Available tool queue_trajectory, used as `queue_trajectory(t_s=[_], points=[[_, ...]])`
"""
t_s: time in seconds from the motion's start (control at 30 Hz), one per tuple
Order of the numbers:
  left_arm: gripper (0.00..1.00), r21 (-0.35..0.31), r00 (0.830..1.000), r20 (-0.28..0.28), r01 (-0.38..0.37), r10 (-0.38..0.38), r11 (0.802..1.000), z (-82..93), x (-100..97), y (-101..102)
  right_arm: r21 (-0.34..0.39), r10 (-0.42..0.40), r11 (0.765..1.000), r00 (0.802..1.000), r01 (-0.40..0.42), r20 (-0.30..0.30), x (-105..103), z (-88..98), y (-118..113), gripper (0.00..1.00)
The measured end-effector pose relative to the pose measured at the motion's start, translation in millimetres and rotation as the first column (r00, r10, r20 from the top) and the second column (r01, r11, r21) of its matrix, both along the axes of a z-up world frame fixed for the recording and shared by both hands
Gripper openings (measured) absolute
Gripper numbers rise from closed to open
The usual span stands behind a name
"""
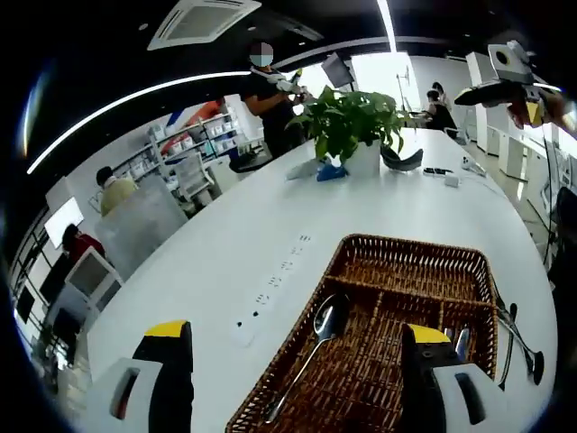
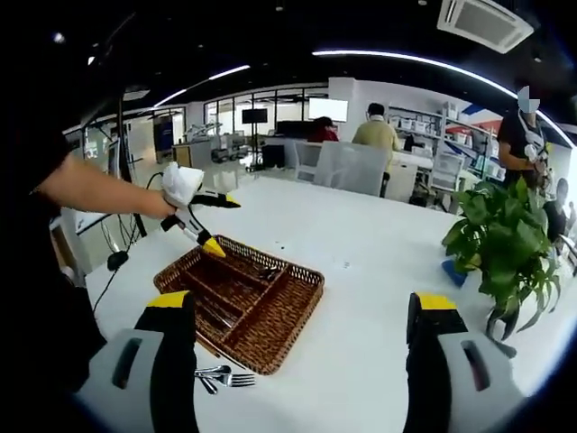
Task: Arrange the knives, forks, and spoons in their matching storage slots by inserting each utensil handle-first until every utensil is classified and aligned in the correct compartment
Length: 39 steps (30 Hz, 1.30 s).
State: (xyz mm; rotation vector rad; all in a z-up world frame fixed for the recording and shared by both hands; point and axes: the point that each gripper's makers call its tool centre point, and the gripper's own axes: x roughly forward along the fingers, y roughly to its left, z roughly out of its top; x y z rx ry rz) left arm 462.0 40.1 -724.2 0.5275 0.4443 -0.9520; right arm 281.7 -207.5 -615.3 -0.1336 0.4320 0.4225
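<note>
Wicker tray (image 2: 270,307) (forks (image 2: 225,377) beside it) near plant (image 2: 500,239).

Long white table (image 1: 225,234), rounded end. On it: wicker cutlery tray (image 1: 410,266) with divided compartments, near the table edge. Loose cutlery (image 2: 224,377) lies on the tabletop just beside the tray's outer wall. Potted green plant (image 1: 352,126) farther down, blue object (image 1: 330,171) at its base. Row of flush power sockets (image 1: 275,280) set into the surface beside the tray.
</note>
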Motion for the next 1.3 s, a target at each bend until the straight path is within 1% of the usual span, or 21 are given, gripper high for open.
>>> queue_trajectory(t_s=[0.07,0.13,0.17,0.2,0.23,0.27,0.33,0.4,0.47,0.57,0.63,0.67,0.73,0.87,0.97,1.07,1.23,1.3], points=[[1.0,-0.052,1.0,-0.012,-0.011,0.011,0.999,15.9,-12.3,6,-0.002,0.003,1.0,1.0,-0.003,0.005,-3,2.0,-1,0.99],[1.0,-0.058,1.0,-0.008,-0.021,0.021,0.998,25.8,-22.8,16,-0.004,0.007,1.0,1.0,-0.007,0.015,-5,2.3,-1,0.99],[1.0,-0.059,1.0,-0.008,-0.024,0.024,0.998,27.8,-24.9,18,-0.008,0.012,1.0,1.0,-0.012,0.017,-6,1.9,-1,0.99],[1.0,-0.069,1.0,-0.006,-0.03,0.03,0.997,34.4,-31.2,23,-0.013,0.018,1.0,1.0,-0.018,0.018,-7,1.7,0,0.99],[1.0,-0.072,0.999,-0.005,-0.032,0.032,0.997,36.6,-33.4,24,-0.015,0.02,1.0,1.0,-0.02,0.017,-8,1.5,1,0.99],[1.0,-0.076,0.999,-0.003,-0.045,0.045,0.996,43.8,-41.4,32,-0.017,0.032,0.999,0.999,-0.032,0.018,-11,1.6,3,0.99],[1.0,-0.075,0.998,-0.008,-0.06,0.06,0.995,52.6,-53.3,41,-0.013,0.04,0.999,0.999,-0.04,0.019,-13,1.5,4,0.99],[1.0,-0.095,0.997,-0.01,-0.076,0.075,0.993,62.2,-63.9,50,-0.007,0.046,0.999,0.999,-0.046,0.021,-14,-1.8,4,0.99],[1.0,-0.117,0.995,-0.019,-0.103,0.101,0.988,71.1,-76.8,57,-0.011,0.049,0.999,0.999,-0.049,0.012,-17,-5.2,3,0.99],[1.0,-0.144,0.993,-0.02,-0.12,0.119,0.982,81.6,-95.9,68,-0.008,0.062,0.998,0.998,-0.062,0.014,-19,-3.6,6,0.99],[1.0,-0.189,0.991,-0.043,-0.136,0.13,0.973,88.2,-106.0,72,-0.013,0.071,0.997,0.997,-0.071,0.015,-20,-3.1,7,0.99],[1.0,-0.2,0.988,-0.065,-0.154,0.144,0.968,90.5,-112.8,78,-0.016,0.079,0.997,0.997,-0.078,0.014,-21,-2.9,8,0.99],[1.0,-0.202,0.98,-0.082,-0.192,0.179,0.96,94.8,-120.0,90,-0.019,0.088,0.996,0.996,-0.088,0.017,-22,-1.4,9,0.99],[1.0,-0.197,0.978,-0.071,-0.208,0.197,0.958,104.6,-137.8,102,-0.012,0.108,0.994,0.994,-0.108,0.021,-26,3.2,13,0.99],[1.0,-0.198,0.972,-0.087,-0.233,0.219,0.952,106.2,-153.8,112,0.005,0.112,0.994,0.994,-0.112,0.015,-30,2.6,14,0.99],[1.0,-0.205,0.962,-0.109,-0.267,0.249,0.942,104.7,-165.6,121,-0.008,0.122,0.992,0.992,-0.122,0.008,-35,-0.6,15,0.99],[1.0,-0.203,0.957,-0.104,-0.287,0.271,0.936,103.1,-188.0,129,-0.006,0.132,0.991,0.991,-0.132,-0.001,-44,-1.9,16,0.99],[1.0,-0.222,0.954,-0.113,-0.298,0.279,0.928,100.8,-195.3,131,-0.009,0.13,0.991,0.992,-0.13,0.0,-46,-1.3,15,0.99]])
